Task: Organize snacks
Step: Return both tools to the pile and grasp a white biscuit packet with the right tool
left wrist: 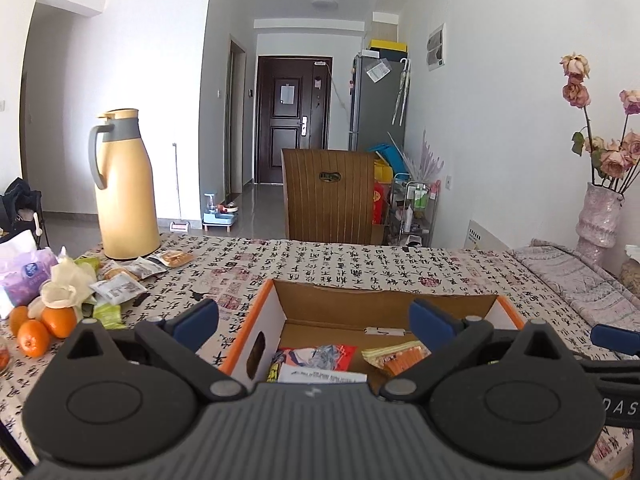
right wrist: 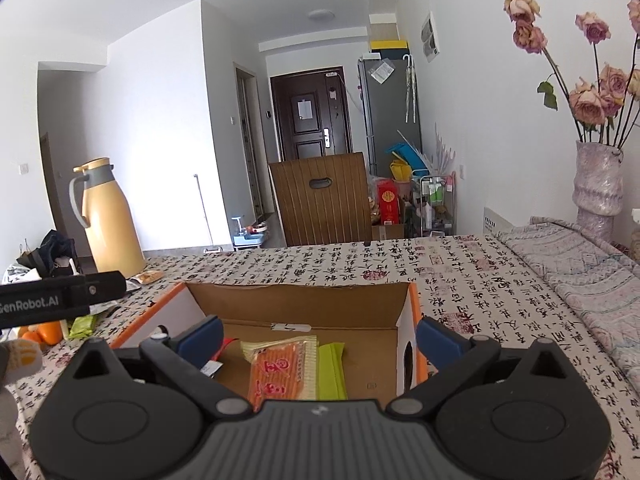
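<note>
Both the left tongs (left wrist: 314,318) and right tongs (right wrist: 320,334) hang spread apart and empty over the cardboard box (left wrist: 384,300) at lower centre, while loose snack packets (left wrist: 120,286) remain at the left of the surface (left wrist: 320,260) beside the oranges (left wrist: 40,326), so a careless reach could probably knock fruit rolling.

A: White walls (left wrist: 152,60), flat ceiling with a round ceiling lamp (left wrist: 325,2). Grey tiled floor (left wrist: 264,208), glossy, running down a narrow hall.

B: Hall ends at a dark panelled door (left wrist: 294,118). Tall grey fridge (left wrist: 376,100) to its right, boxes stacked on top.

A: Wooden chair back (left wrist: 328,196) at the table's far edge. Wire trolley (right wrist: 436,204) beside it, against the right wall.

B: Light even, daylight-bright; source unseen.
</note>
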Action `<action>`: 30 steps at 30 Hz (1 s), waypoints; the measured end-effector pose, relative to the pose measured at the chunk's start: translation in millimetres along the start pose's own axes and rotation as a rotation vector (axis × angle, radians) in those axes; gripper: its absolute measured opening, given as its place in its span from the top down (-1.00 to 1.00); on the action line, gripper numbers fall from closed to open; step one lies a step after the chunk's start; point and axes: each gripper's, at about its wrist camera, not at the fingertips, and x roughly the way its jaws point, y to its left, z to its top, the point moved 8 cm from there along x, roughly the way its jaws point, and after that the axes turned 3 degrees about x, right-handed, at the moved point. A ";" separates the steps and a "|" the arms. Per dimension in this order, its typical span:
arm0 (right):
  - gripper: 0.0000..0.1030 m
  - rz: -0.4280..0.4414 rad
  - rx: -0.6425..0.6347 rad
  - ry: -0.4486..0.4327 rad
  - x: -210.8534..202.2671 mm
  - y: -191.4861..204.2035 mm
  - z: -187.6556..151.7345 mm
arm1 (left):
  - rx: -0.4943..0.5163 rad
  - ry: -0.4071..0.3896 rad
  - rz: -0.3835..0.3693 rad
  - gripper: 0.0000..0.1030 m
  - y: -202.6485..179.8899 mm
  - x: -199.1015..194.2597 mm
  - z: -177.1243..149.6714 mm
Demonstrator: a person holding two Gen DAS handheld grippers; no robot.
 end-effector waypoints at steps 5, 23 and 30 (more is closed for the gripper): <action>-1.00 -0.002 -0.004 0.001 -23.7 -0.5 -9.3 | 0.002 -0.005 0.003 -1.00 3.5 -23.4 -7.7; -1.00 -0.037 0.004 0.055 -88.7 -15.7 -64.3 | -0.011 0.047 -0.029 -1.00 7.5 -78.7 -57.5; -1.00 -0.050 -0.004 0.111 -100.5 -22.8 -91.8 | 0.011 0.085 -0.050 -1.00 1.0 -90.3 -83.9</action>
